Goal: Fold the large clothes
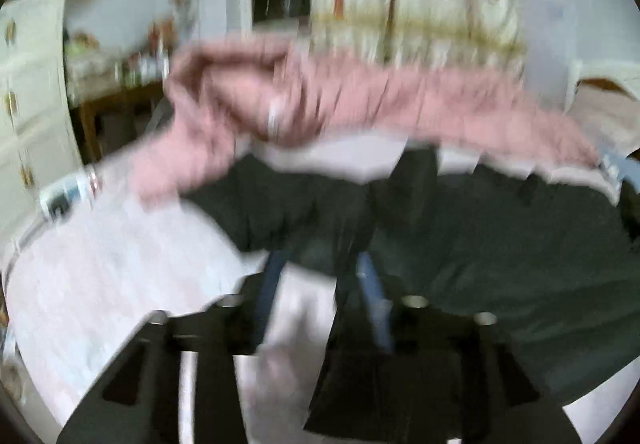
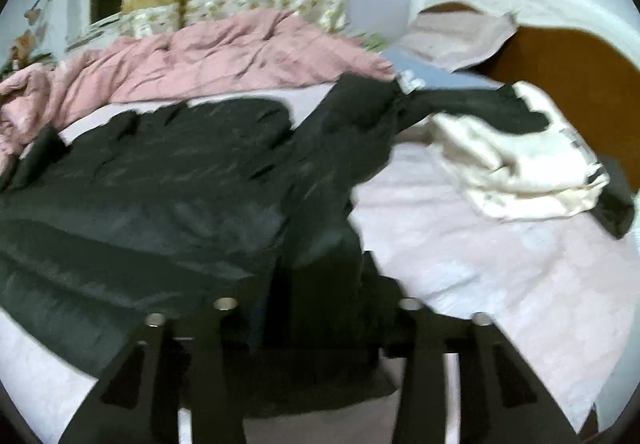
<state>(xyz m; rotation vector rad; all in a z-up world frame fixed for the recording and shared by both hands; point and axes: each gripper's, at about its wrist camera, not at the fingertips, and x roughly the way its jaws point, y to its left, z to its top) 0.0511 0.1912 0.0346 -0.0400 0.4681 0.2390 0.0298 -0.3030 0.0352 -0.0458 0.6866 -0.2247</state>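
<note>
Dark jacket spread on bed, both grippers at its near hem.

Dark green-black jacket (image 2: 168, 196) lies flat on the pale pink bed sheet (image 2: 500, 244), long axis running across the bed, one sleeve reaching toward the wooden headboard (image 2: 580, 56). Pink quilt (image 2: 224, 56) bunched beyond the jacket; cream garment (image 2: 512, 164) beside that sleeve's end. Left gripper (image 1: 320, 276): blurred, jaws partly apart, jacket edge between the blue fingers (image 1: 370, 284); whether pads press, cannot tell. Right gripper (image 2: 316, 308): fingertips lost against dark fabric, grip cannot be told.
</note>
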